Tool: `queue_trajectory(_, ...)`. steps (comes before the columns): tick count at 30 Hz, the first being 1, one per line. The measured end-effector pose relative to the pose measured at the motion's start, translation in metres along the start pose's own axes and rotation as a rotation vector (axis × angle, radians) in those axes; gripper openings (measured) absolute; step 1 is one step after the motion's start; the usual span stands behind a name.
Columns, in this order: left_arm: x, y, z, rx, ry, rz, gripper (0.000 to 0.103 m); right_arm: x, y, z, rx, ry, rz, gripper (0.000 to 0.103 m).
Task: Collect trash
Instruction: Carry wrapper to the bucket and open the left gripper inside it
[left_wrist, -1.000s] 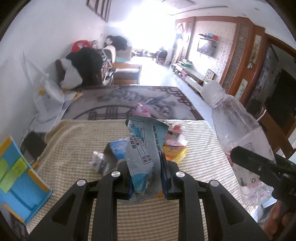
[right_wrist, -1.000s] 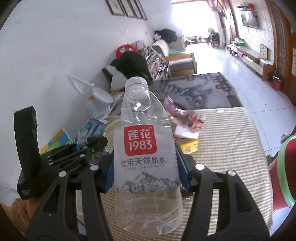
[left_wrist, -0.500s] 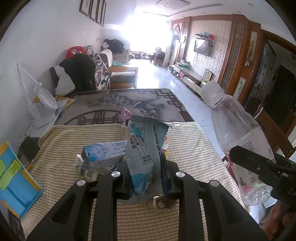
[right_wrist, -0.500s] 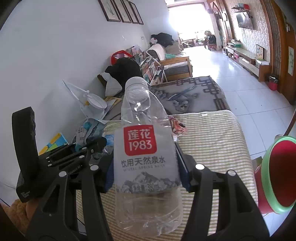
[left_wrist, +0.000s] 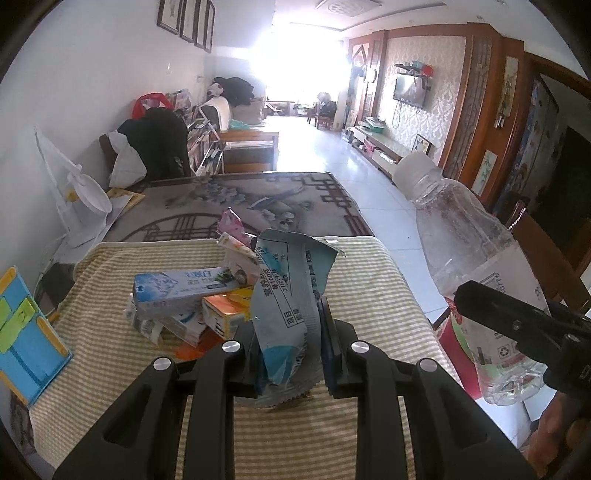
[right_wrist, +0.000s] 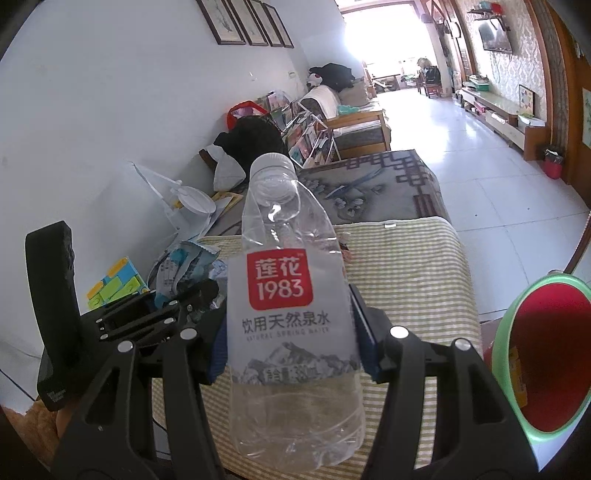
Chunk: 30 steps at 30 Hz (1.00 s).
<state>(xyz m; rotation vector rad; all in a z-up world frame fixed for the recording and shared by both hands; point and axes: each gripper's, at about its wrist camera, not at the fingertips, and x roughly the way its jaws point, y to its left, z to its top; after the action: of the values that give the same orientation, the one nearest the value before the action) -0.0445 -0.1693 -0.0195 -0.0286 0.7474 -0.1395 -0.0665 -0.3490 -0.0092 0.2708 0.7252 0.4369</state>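
Both grippers have pulled back and up from the striped table (left_wrist: 369, 295); from the left wrist, the left gripper (left_wrist: 291, 354) stays clamped on a torn wrapper (left_wrist: 288, 295) standing upright, above the leftover boxes (left_wrist: 192, 295). From the right wrist, the right gripper (right_wrist: 291, 347) pinches the upright bottle (right_wrist: 291, 306) across its label, and the red bin (right_wrist: 546, 365) sits just right, nearer this hand.

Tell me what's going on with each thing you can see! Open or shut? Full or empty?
Left gripper: shut on the wrapper.
Wrapper: torn open, crumpled, held upright.
Right gripper: shut on the bottle.
Bottle: capped, empty, held upright.
Bin: open, red inside, beside the table.
Boxes: piled on the striped cloth, not held.
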Motion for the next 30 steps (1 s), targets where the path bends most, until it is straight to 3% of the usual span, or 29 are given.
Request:
queue_trajectory(13,-0.002,-0.056,-0.001,0.062,0.003,-0.016,0.02,-0.026,-0.04,-0.002,0.047,-0.03,-0.019,0.054)
queue_trajectory(30,0.018,-0.144,0.002,0.168,0.033,-0.143,0.02,-0.074,-0.119,-0.015,0.174,-0.089,-0.165,0.054)
